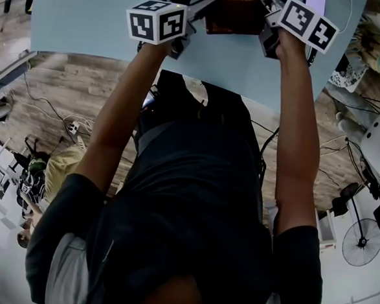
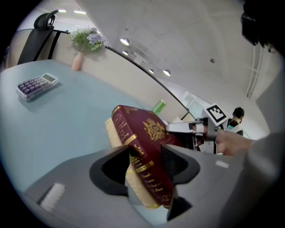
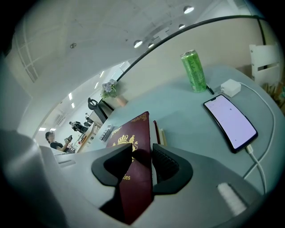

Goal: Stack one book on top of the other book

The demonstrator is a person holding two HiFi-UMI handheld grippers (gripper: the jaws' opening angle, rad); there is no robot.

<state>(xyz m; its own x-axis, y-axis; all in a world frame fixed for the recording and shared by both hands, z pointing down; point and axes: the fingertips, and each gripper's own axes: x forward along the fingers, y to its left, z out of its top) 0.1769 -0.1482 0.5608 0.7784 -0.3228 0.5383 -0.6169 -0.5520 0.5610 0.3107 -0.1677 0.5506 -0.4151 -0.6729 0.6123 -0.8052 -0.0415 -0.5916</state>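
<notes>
A thick dark-red book [image 1: 229, 11] with gold ornament on its cover is held between both grippers over the pale blue table [image 1: 89, 17]. My left gripper [image 2: 144, 162] is shut on the spine end of the red book [image 2: 144, 147], whose cream page block shows below. My right gripper [image 3: 142, 162] is shut on the opposite edge of the red book [image 3: 133, 147], pads pressed on the cover. In the left gripper view the right gripper [image 2: 196, 129] shows at the book's far side. A thin red edge with cream pages [image 3: 159, 133] lies just past the cover; whether it belongs to a second book I cannot tell.
A green can [image 3: 193, 71], a white charger [image 3: 230, 87] and a phone [image 3: 231, 122] on a cable lie on the table's right part. A calculator [image 2: 38, 84] and a vase of flowers [image 2: 82, 44] stand at the far left. Wood floor with cables lies below the table's near edge.
</notes>
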